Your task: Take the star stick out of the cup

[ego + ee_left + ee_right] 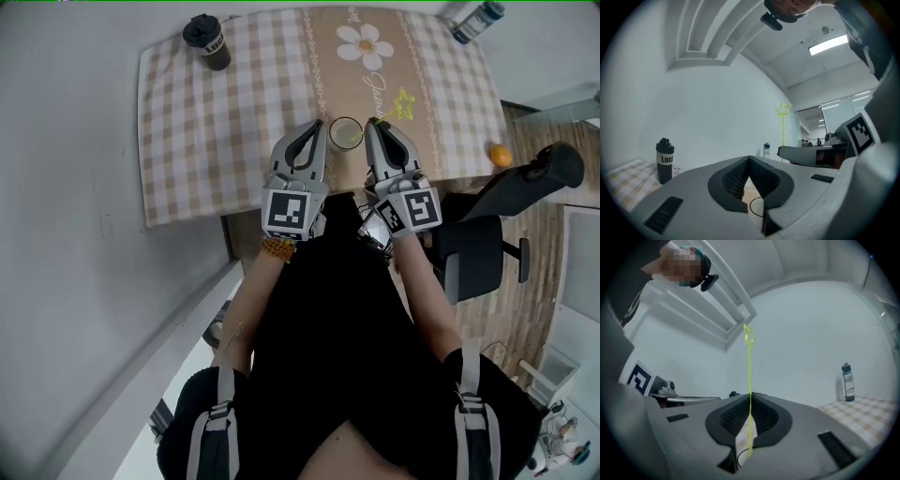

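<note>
A thin yellow-green star stick [749, 380] stands upright between the pads of my right gripper [750, 399], which is shut on it. Its star [404, 101] leans out to the right of the clear cup [346, 132] on the table's near edge. The stick's lower end hangs by the cup's rim [739, 458]; I cannot tell whether it is still inside. My right gripper [373, 126] is just right of the cup. My left gripper [316, 129] is just left of it, jaws shut with nothing between them [749, 161]; the cup's rim [757, 206] shows below. The star [783, 110] rises beyond.
A checked cloth [216, 141] with a daisy print covers the table. A black travel mug [206, 42] stands at the far left corner, a bottle [476, 21] at the far right. An orange [501, 156] lies at the right edge, beside a black office chair [497, 234].
</note>
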Demonstrator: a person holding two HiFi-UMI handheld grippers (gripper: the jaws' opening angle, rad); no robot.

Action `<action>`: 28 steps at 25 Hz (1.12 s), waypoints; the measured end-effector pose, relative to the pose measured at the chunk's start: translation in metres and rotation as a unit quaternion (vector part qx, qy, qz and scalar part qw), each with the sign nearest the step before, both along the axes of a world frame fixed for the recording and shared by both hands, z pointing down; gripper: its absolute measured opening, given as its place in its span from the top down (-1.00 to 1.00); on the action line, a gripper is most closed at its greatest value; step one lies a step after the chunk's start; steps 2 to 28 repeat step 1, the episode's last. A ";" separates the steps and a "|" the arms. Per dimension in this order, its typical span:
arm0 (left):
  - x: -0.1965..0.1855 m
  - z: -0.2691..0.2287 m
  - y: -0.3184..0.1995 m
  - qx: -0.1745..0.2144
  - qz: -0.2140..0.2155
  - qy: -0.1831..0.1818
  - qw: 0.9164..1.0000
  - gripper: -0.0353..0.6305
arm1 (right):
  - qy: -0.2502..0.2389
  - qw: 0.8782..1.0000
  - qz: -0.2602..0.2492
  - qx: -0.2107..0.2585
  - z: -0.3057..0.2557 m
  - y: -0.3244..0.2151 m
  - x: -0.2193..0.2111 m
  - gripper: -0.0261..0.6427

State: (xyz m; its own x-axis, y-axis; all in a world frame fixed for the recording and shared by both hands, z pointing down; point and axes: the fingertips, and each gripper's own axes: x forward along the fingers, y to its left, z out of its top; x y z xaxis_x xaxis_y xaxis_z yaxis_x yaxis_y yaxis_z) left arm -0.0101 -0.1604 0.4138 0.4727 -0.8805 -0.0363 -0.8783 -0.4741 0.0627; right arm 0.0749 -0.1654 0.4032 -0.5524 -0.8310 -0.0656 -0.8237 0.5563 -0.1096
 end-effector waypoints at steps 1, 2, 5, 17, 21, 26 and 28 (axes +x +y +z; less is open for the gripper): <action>0.001 0.000 0.000 0.000 0.000 -0.001 1.000 0.89 | 0.000 1.000 0.000 0.001 -0.001 0.000 0.001 0.88; 0.001 0.000 0.000 0.000 0.000 -0.001 1.000 0.89 | 0.000 1.000 0.000 0.001 -0.001 0.000 0.001 0.88; 0.001 0.000 0.000 0.000 0.000 -0.001 1.000 0.89 | 0.000 1.000 0.000 0.001 -0.001 0.000 0.001 0.88; 0.001 0.000 0.000 0.000 0.000 -0.001 1.000 0.89 | 0.000 1.000 0.000 0.001 -0.001 0.000 0.001 0.88; 0.001 0.000 0.000 0.000 0.000 -0.001 1.000 0.89 | 0.000 1.000 0.000 0.001 -0.001 0.000 0.001 0.88; 0.001 0.000 0.000 0.000 0.000 -0.001 1.000 0.89 | 0.000 1.000 0.000 0.001 -0.001 0.000 0.001 0.88; 0.001 0.000 0.000 0.000 0.000 -0.001 1.000 0.89 | 0.000 1.000 0.000 0.001 -0.001 0.000 0.001 0.88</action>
